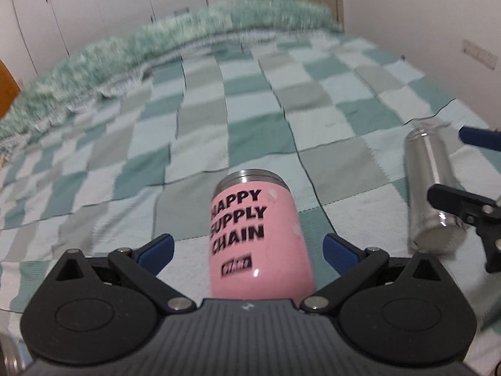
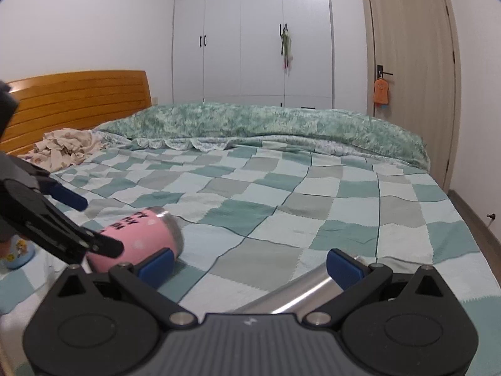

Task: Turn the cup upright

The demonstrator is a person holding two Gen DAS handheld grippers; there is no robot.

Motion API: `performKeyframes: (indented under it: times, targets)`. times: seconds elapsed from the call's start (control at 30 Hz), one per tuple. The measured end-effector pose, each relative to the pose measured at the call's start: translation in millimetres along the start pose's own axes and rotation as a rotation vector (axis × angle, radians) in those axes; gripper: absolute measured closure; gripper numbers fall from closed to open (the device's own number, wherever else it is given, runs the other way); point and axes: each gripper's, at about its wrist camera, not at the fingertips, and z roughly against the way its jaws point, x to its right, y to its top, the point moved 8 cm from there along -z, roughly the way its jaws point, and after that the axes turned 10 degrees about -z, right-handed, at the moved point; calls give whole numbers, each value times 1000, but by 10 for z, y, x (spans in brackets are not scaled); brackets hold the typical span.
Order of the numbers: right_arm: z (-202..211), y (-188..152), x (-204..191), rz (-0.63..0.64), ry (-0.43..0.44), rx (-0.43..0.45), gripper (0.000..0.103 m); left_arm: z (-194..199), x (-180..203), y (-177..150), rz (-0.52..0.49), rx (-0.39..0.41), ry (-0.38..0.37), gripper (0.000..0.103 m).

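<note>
While lying on its side on the checked bed cover [image 1: 250, 119], the pink cup [image 1: 260, 238] sits between the wide-spread left tongs [image 1: 249, 249], touching neither pad; a steel flask [image 1: 432, 188] lies beside it, under the right tongs [image 2: 249, 263], also spread wide.
</note>
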Motion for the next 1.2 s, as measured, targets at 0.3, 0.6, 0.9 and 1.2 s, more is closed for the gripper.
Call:
performKeyframes:
  times: [0.3, 0.6, 0.9, 1.2]
  targets:
    - [-372, 64, 203, -38, 71, -53, 0, -653, 12, -41, 18, -235, -33, 14]
    - [-345, -18, 116, -32, 100, -73, 0, -501, 30, -95, 83, -221, -59, 17]
    - [-196, -112, -97, -21, 84, -102, 0, -329, 41, -179, 82, -199, -61, 17]
    - [155, -112, -288, -32, 76, -83, 0, 182, -8, -281, 83, -137, -87, 17]
